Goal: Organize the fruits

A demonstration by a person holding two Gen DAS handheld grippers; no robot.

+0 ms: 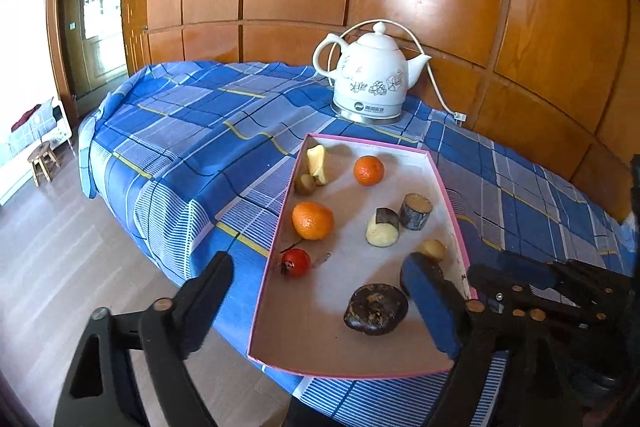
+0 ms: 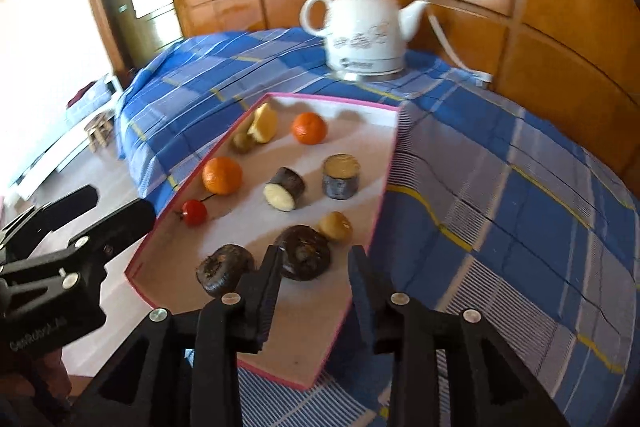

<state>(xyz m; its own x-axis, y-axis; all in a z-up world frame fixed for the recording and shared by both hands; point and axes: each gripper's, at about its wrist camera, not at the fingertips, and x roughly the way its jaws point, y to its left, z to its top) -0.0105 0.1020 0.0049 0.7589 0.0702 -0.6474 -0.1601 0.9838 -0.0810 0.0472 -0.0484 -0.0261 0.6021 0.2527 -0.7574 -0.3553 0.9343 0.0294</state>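
While angled down, both grippers (image 2: 314, 267) gape over tray (image 2: 384, 187)

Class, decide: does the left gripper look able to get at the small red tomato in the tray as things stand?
Probably yes. The left gripper stands open with nothing between its fingers, and the tomato lies alone near the tray's low left rim, with clear space around it.

The right gripper (image 2: 314, 265) hovers with its jaws parted and empty above the pink-edged tray (image 2: 280, 367), just beside a dark round fruit (image 2: 304, 257). Oranges (image 2: 222, 175) and a white kettle (image 2: 366, 35) lie beyond.
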